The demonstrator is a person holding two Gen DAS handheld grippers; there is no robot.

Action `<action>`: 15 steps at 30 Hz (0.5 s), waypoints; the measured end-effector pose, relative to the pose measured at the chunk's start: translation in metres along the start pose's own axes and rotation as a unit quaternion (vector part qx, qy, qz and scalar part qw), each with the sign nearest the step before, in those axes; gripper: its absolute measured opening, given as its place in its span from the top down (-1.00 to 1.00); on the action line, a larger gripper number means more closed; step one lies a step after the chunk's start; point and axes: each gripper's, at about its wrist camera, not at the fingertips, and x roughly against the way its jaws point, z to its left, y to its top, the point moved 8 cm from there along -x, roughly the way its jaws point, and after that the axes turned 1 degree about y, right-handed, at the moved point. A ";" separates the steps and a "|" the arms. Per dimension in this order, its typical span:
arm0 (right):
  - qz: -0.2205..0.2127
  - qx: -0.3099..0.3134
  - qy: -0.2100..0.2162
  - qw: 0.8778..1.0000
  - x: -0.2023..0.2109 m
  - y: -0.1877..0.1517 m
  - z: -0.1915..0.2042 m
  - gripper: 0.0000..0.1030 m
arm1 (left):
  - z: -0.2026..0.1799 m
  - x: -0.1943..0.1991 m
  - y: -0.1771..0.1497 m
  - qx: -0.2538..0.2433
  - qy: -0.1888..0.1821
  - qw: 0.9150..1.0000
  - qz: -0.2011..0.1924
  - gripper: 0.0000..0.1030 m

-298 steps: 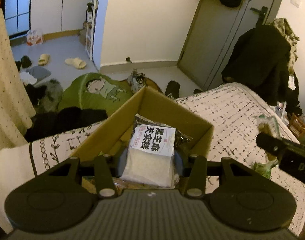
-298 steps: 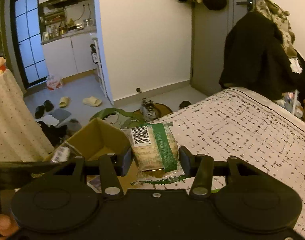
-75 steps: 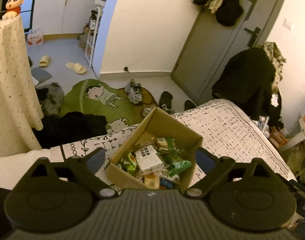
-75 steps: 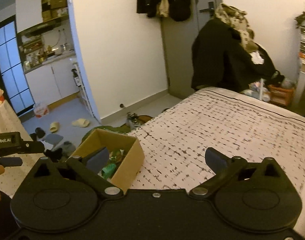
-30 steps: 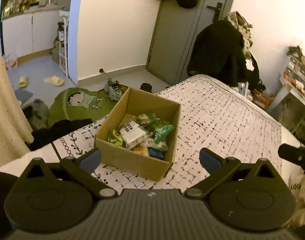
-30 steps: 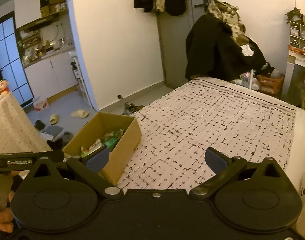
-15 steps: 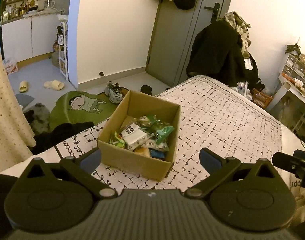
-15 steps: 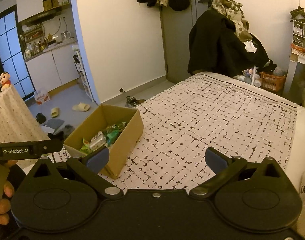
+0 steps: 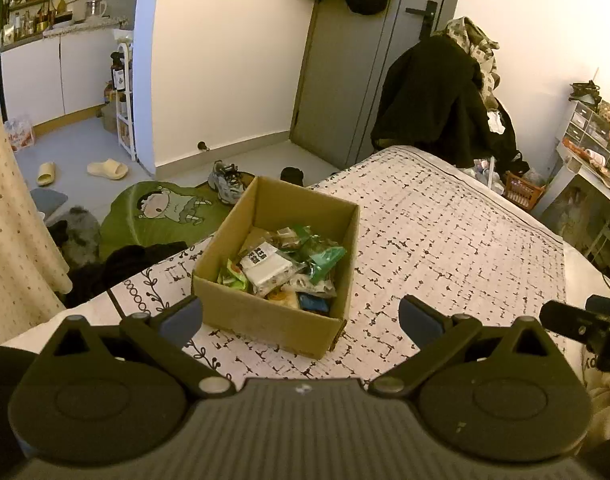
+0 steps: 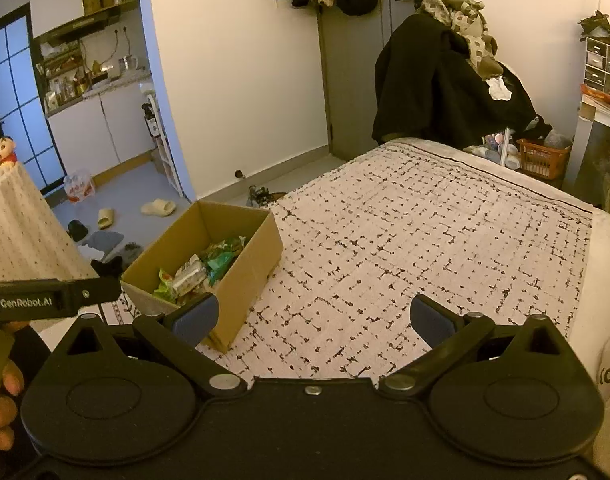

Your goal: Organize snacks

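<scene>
Your left gripper [image 9: 301,318] hangs level above the patterned bedspread [image 9: 445,240], fingers spread wide, empty. Right gripper [image 10: 313,316] likewise splayed, empty. Open brown cardboard box [image 9: 265,320] sits near the bed's left edge, packed with snack packets [image 9: 281,268]. The left tool's side reads "GenRobot.AI".

left claw [image 9: 301,318] spread wide, right claw [image 10: 312,318] spread wide

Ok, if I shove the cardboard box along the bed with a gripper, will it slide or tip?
Probably slides: the cardboard box is low and wide, with snack packets low inside. The soft bedspread may drag at its bottom edge. Likely light, since the packets look small.
</scene>
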 end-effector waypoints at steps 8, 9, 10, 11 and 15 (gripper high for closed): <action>0.005 0.006 0.003 1.000 -0.002 -0.002 0.001 -1.00 | 0.001 -0.002 -0.002 -0.002 0.002 1.000 0.004 -1.00; 0.005 0.007 0.003 1.000 -0.002 -0.003 0.002 -1.00 | 0.002 -0.003 -0.003 0.000 0.001 1.000 0.006 -1.00; 0.006 0.008 0.003 1.000 -0.002 -0.003 0.002 -1.00 | 0.002 -0.004 -0.004 0.001 0.001 1.000 0.008 -1.00; 0.006 0.009 0.003 1.000 -0.002 -0.003 0.002 -1.00 | 0.002 -0.004 -0.005 0.001 0.002 1.000 0.009 -1.00; 0.009 0.005 0.007 1.000 -0.001 -0.003 0.002 -1.00 | 0.002 -0.002 -0.006 -0.003 0.007 1.000 0.006 -1.00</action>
